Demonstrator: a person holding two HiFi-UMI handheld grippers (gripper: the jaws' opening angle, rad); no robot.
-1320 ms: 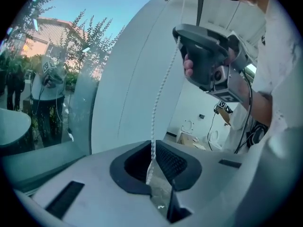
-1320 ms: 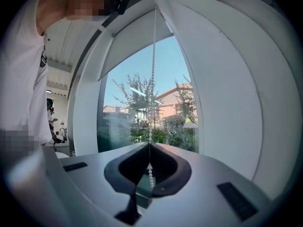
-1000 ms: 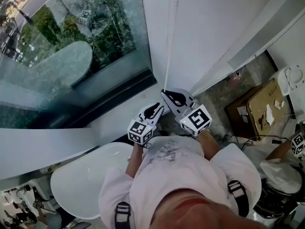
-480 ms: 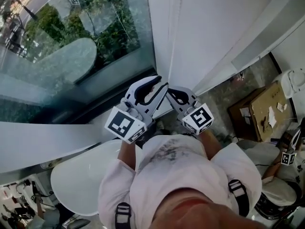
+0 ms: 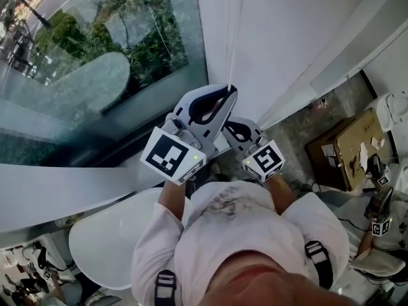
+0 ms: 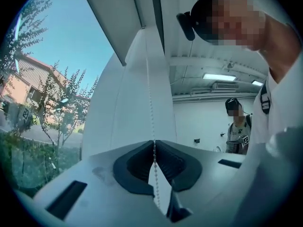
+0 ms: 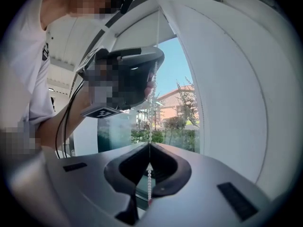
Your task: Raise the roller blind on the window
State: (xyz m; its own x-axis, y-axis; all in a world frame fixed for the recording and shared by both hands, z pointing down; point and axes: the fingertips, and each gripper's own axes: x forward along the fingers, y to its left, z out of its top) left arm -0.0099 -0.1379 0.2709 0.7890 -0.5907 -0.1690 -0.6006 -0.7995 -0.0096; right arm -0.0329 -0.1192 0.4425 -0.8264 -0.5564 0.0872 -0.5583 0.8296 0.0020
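Observation:
A thin white bead chain (image 5: 233, 40) hangs down the white wall strip beside the window (image 5: 95, 62). My left gripper (image 5: 231, 89) is raised high and shut on the chain (image 6: 150, 98), which passes between its closed jaws. My right gripper (image 5: 227, 125) sits just below, partly hidden behind the left one, and it is also shut on the chain (image 7: 150, 122). In the right gripper view my left gripper (image 7: 152, 70) shows above, on the same chain, and a short beaded end (image 7: 149, 183) dangles under the right jaws. The blind itself I cannot make out clearly.
A white ledge (image 5: 57, 193) runs under the glass, with a white rounded tabletop (image 5: 108, 238) below it. A cardboard box (image 5: 354, 142) lies on the floor at right. Another person (image 6: 238, 129) stands further back in the room.
My left gripper has climbed from below and left of the right gripper to above it and has closed on the chain. The right gripper has hardly moved.

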